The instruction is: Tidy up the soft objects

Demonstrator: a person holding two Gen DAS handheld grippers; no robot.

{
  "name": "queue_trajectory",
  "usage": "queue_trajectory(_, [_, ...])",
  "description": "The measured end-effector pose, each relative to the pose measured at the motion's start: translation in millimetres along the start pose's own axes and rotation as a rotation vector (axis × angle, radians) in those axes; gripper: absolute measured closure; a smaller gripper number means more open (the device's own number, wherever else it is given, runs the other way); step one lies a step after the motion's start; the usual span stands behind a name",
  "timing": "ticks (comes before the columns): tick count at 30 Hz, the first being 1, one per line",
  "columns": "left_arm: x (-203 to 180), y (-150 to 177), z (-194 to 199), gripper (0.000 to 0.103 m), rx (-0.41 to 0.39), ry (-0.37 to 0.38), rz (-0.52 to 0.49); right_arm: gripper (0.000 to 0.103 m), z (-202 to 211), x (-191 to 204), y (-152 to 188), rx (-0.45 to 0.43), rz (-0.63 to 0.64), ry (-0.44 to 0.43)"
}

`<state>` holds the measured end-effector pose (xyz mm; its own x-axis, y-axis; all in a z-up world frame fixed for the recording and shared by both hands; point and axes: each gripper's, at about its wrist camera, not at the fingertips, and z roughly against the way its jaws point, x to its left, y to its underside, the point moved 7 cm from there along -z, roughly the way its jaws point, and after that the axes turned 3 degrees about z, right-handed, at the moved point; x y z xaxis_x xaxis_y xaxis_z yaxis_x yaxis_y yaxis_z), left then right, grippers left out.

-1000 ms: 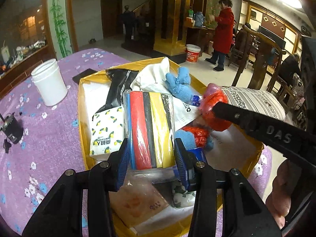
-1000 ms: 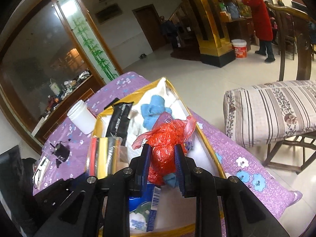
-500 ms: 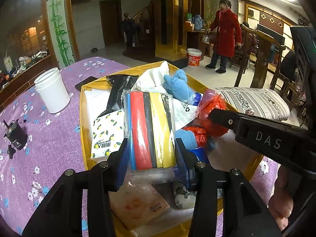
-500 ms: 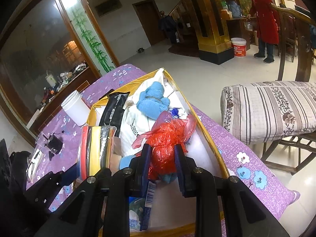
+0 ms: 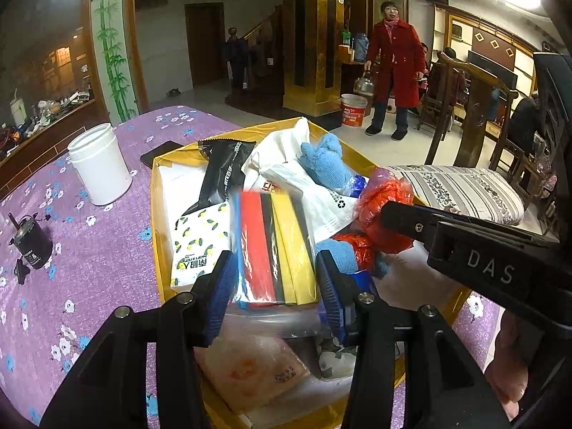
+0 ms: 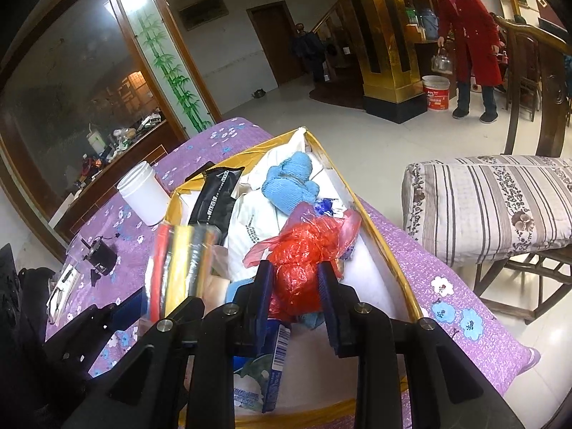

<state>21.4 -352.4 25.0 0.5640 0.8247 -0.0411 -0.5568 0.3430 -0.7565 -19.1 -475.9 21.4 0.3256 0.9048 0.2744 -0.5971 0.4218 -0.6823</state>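
So both grippers are loaded right now. The left gripper (image 5: 273,279) is clamped on a clear pack of colored strips (image 5: 273,246), held by its near end, with the long axis running straight out ahead of the jaws. The right gripper (image 6: 295,286) is squeezed on a crumpled red plastic bag (image 6: 304,254), which bulges forward and up past the pads.

Both loads hang over the gold box (image 5: 156,214), so I'd guess the next move is a short drop. Just beyond the left jaws, slightly to their left, sit a lemon-print tissue pack (image 5: 198,241) and a black pouch (image 5: 223,175). Ahead of the right jaws is a blue glove (image 6: 289,182). The only bare box floor is right of the right jaws, along the wall. A white jar (image 5: 100,164) stands far left outside the box.
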Motion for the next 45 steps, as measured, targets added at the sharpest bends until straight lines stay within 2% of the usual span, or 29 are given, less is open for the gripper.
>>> queue_trajectory(3, [0.0,-0.7,2.4,0.055,-0.01,0.007,0.003,0.066,2.1,1.6,-0.8,-0.007,0.004,-0.003])
queue_trajectory(5, [0.5,-0.8,3.8,0.047,-0.015,0.008,0.008,0.051,5.0,2.1,-1.8,-0.018,0.003,-0.006])
queue_trajectory(6, [1.0,-1.2,4.4,0.045,-0.019,0.008,0.011,0.047,7.4,2.8,-2.7,-0.029,0.003,-0.012])
queue_trajectory(11, [5.1,-3.8,8.1,0.045,-0.039,0.004,0.023,0.034,16.6,6.2,-6.9,-0.063,0.021,-0.011])
queue_trajectory(21, [14.2,-7.0,17.0,0.044,-0.06,-0.026,0.039,0.029,27.3,11.7,-10.2,-0.095,0.052,-0.003])
queue_trajectory(24, [20.1,-6.9,24.2,0.039,-0.056,-0.037,0.058,0.029,33.7,11.4,-10.7,-0.106,0.055,-0.004])
queue_trajectory(27, [25.6,-1.3,33.2,0.038,-0.043,-0.05,0.051,0.029,41.8,11.9,-7.0,-0.114,0.062,-0.007])
queue_trajectory(31, [35.4,17.6,45.8,0.038,-0.033,-0.093,0.044,0.028,51.1,16.3,8.2,-0.107,0.077,-0.014])
queue_trajectory(35, [48.6,38.8,45.5,0.038,-0.029,-0.189,0.04,0.022,65.9,27.9,34.4,-0.128,0.093,0.002])
queue_trajectory(38, [49.4,44.3,41.3,0.038,0.002,-0.16,0.029,0.021,70.1,38.2,52.4,-0.136,0.117,0.027])
queue_trajectory(42, [46.9,43.6,45.1,0.038,-0.036,-0.179,-0.001,0.021,70.5,46.9,65.1,-0.141,0.159,0.069])
queue_trajectory(45, [46.5,44.2,47.0,0.033,-0.047,-0.187,-0.007,0.021,69.6,46.1,65.5,-0.133,0.141,0.069])
